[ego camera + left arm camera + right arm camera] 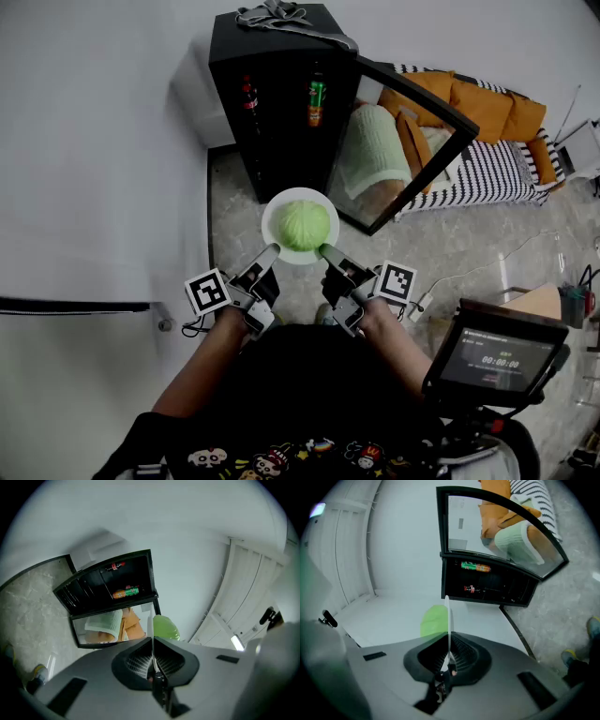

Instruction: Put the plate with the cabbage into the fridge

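Two grippers pinched one plate (271, 217) by its near rim: the left gripper (267, 254) on the left side, the right gripper (329, 253) on the right. In the left gripper view the jaws of the left gripper (153, 657) were closed on the plate (151, 632), seen edge-on as a thin white line. The right gripper (448, 657) gripped the plate (447, 618) the same way.

From those views only part of the cabbage (165, 627) rose past the edge, and it was a green blur (433, 619) on the right side. The head view showed the whole cabbage (302, 225) in the middle of the plate, which was held in the air above the floor (450, 244), in front of the fridge (272, 122) and apart from it.

The fridge's inside was dark and its shelves were hard to make out. The head view set a dark bottle (249, 94) and a green bottle (317, 101) side by side. The gripper views placed them on separate levels.

The glass door (412, 141) stood swung open to the right, with a sofa (487, 112) showing through and beyond it. A white wall (94, 141) ran close along the fridge's left side. The opening faced the plate with nothing between.
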Action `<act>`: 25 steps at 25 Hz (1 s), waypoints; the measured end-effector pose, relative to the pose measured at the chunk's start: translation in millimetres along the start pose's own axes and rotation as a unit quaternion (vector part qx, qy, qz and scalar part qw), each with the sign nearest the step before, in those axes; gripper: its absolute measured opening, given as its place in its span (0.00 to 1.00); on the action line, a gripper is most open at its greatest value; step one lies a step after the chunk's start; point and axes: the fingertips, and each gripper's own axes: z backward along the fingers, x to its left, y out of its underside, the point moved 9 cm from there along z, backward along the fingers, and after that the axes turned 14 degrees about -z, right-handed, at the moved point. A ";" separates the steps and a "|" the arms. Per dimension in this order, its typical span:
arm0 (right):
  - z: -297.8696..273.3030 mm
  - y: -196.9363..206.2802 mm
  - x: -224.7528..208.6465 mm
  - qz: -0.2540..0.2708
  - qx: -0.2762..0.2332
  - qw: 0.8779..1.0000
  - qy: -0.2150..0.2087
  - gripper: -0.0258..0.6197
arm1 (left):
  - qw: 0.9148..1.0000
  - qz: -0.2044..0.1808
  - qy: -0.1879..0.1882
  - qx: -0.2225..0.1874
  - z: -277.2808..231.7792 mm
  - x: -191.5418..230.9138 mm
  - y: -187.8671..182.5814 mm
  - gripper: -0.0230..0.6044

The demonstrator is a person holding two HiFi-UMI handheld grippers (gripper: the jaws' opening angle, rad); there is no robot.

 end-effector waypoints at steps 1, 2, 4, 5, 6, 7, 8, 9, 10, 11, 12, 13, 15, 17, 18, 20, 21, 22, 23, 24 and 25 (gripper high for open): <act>-0.3 -0.6 -0.2 0.003 0.001 1.000 0.000 0.07 | 1.000 0.001 0.001 -0.001 -0.2 0.4 0.4 0.06; -0.5 -1.1 -0.3 0.006 0.002 1.000 0.001 0.07 | 1.000 0.003 0.001 -0.003 -0.3 0.7 0.9 0.06; -0.6 -1.6 0.2 0.014 0.003 1.000 0.004 0.07 | 1.000 0.004 0.001 -0.004 0.1 1.2 2.1 0.06; -0.4 -1.7 0.8 0.020 0.003 1.000 0.007 0.07 | 1.000 0.004 0.000 -0.004 0.7 1.4 2.8 0.06; -0.2 -2.0 1.6 0.027 0.003 1.000 0.011 0.07 | 1.000 0.005 -0.002 -0.004 1.2 1.6 3.4 0.06; -0.2 -2.3 2.5 0.034 0.003 0.999 0.015 0.07 | 1.000 0.007 -0.004 -0.005 1.6 1.7 3.9 0.06; -0.3 -2.5 3.1 0.038 0.004 0.999 0.017 0.07 | 1.000 0.008 -0.006 -0.006 1.8 1.9 4.5 0.06; -0.4 -2.7 3.2 0.039 0.005 0.999 0.017 0.07 | 1.000 0.010 -0.007 -0.007 1.9 2.3 5.1 0.06; -0.1 -3.0 2.7 0.038 0.006 0.999 0.018 0.07 | 1.000 0.011 -0.008 -0.008 2.0 2.7 6.0 0.06; 0.1 -3.2 1.8 0.037 0.008 0.999 0.018 0.07 | 1.000 0.012 -0.009 -0.009 2.1 3.3 7.0 0.06; 0.2 -3.3 0.8 0.037 0.009 0.999 0.019 0.07 | 1.000 0.012 -0.009 -0.010 2.4 4.0 7.9 0.06; -0.1 -3.2 -0.3 0.037 0.010 0.999 0.020 0.07 | 1.000 0.012 -0.008 -0.012 3.0 5.0 8.5 0.06; -0.6 -3.8 -2.7 0.036 0.014 0.999 0.021 0.07 | 1.000 0.013 -0.009 -0.016 3.7 6.8 10.7 0.06; 4.8 -15.4 -4.8 0.029 0.022 0.999 0.023 0.07 | 1.000 0.014 -0.016 -0.022 -5.7 6.2 18.7 0.06; 10.9 -28.7 -5.5 0.024 0.028 0.999 0.025 0.07 | 0.999 0.014 -0.022 -0.026 -17.9 5.0 25.5 0.06; 22.9 -57.8 -5.6 0.017 0.038 0.999 0.027 0.07 | 0.999 0.015 -0.032 -0.033 -45.0 1.7 37.9 0.06; 25.6 -65.5 -4.9 0.016 0.041 0.999 0.027 0.07 | 0.999 0.015 -0.035 -0.036 -52.2 0.2 40.5 0.06; 26.1 -68.0 -3.9 0.016 0.043 0.999 0.026 0.07 | 0.999 0.015 -0.035 -0.038 -54.6 -1.0 41.3 0.06; 25.8 -67.6 -3.3 0.016 0.045 0.999 0.026 0.07 | 0.998 0.016 -0.035 -0.041 -54.0 -1.5 41.8 0.06; 26.0 -66.5 -3.4 0.017 0.046 0.998 0.027 0.07 | 0.998 0.016 -0.036 -0.043 -52.4 -1.4 42.8 0.06; 26.8 -65.9 -4.1 0.019 0.048 0.998 0.029 0.07 | 0.998 0.016 -0.037 -0.045 -50.9 -0.7 44.5 0.06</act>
